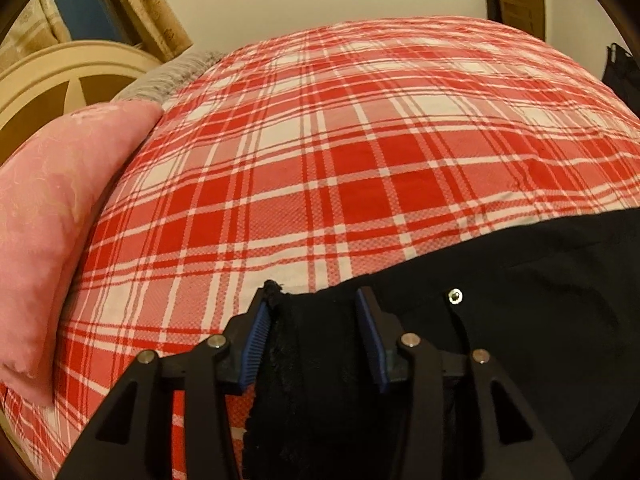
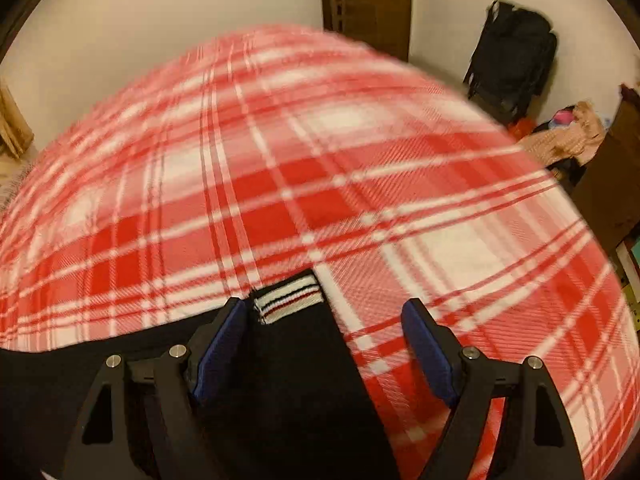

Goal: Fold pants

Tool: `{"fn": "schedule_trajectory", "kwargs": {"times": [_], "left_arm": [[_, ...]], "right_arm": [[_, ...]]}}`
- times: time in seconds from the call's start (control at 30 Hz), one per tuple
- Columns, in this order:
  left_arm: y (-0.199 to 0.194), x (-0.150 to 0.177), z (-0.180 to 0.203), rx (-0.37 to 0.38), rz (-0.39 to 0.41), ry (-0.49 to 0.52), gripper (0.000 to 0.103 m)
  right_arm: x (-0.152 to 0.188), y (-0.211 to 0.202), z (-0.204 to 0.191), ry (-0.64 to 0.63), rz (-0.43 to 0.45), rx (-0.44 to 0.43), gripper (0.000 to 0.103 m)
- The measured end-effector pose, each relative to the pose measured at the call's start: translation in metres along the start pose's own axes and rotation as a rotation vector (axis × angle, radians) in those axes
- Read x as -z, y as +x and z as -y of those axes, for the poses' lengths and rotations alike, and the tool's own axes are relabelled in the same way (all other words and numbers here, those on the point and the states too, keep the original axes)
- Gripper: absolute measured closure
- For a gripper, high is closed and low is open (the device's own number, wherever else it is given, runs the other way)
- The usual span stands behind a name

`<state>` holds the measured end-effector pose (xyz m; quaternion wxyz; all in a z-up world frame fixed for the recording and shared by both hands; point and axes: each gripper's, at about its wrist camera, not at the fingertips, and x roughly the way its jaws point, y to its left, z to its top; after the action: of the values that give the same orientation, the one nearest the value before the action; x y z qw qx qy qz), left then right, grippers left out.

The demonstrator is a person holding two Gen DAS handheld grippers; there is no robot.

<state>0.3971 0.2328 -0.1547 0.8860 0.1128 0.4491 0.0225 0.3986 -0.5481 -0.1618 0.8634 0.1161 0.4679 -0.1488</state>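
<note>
Red plaid bedspread (image 1: pixel 360 152) under black pants (image 1: pixel 540 320); left gripper (image 1: pixel 316 320) and right gripper (image 2: pixel 324 332) fingers spread, gripping nothing.

Both wrist views sit low and close over the plaid bedspread (image 1: pixel 360 152), looking forward along gripper fingers toward the wall. Left faces the pink pillow (image 1: pixel 60 208) side, right the backpack (image 2: pixel 514 52) corner; shared: bedspread, black pants (image 2: pixel 296 380).

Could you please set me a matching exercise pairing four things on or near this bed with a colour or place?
Things:
1. pillow
2. pants
3. cuff
4. backpack

Descriptions:
A. striped black, white and red
B. pink, at the bed's left edge
C. against the wall, off the bed
D. black, with a metal snap

Pairs: 1-B, 2-D, 3-A, 4-C
</note>
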Motion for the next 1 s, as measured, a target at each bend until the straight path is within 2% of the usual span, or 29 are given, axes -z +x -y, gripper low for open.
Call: {"fn": "schedule_trajectory", "kwargs": {"times": [0.07,0.1,0.13,0.17,0.2,0.33,0.5,0.63,0.83,0.97,1.0], "left_arm": [[0.000,0.000,-0.005,0.024,-0.003,-0.029,0.059],[0.000,-0.001,-0.005,0.031,-0.005,-0.027,0.062],[-0.001,-0.002,-0.003,0.028,-0.003,-0.013,0.065],[-0.002,-0.002,-0.001,0.015,0.002,0.011,0.071],[-0.003,-0.002,0.002,0.014,0.005,0.039,0.077],[-0.024,-0.005,0.001,0.011,0.060,0.039,0.082],[-0.077,-0.001,-0.016,0.051,0.161,0.007,0.083],[-0.116,0.013,-0.019,0.065,0.227,0.008,0.085],[-0.168,0.062,-0.030,0.123,0.332,-0.048,0.086],[-0.188,0.100,-0.036,0.162,0.383,-0.072,0.088],[-0.190,0.108,-0.036,0.169,0.383,-0.078,0.099]], "right_arm": [[0.001,-0.001,-0.006,-0.038,0.001,-0.017,0.045],[0.001,-0.004,-0.008,-0.043,-0.008,-0.061,0.066],[0.001,-0.007,-0.009,-0.039,-0.013,-0.075,0.071],[0.002,-0.009,-0.009,-0.039,-0.018,-0.068,0.077],[0.003,-0.010,-0.010,-0.044,-0.022,-0.046,0.097],[0.008,-0.037,-0.011,-0.042,0.030,-0.044,0.098],[0.022,-0.099,-0.006,-0.052,0.142,-0.059,0.098],[0.042,-0.141,0.007,-0.036,0.195,-0.090,0.098],[0.100,-0.193,0.022,0.012,0.239,-0.133,0.098],[0.138,-0.210,0.033,0.061,0.224,-0.140,0.098],[0.149,-0.210,0.038,0.071,0.210,-0.135,0.098]]}}
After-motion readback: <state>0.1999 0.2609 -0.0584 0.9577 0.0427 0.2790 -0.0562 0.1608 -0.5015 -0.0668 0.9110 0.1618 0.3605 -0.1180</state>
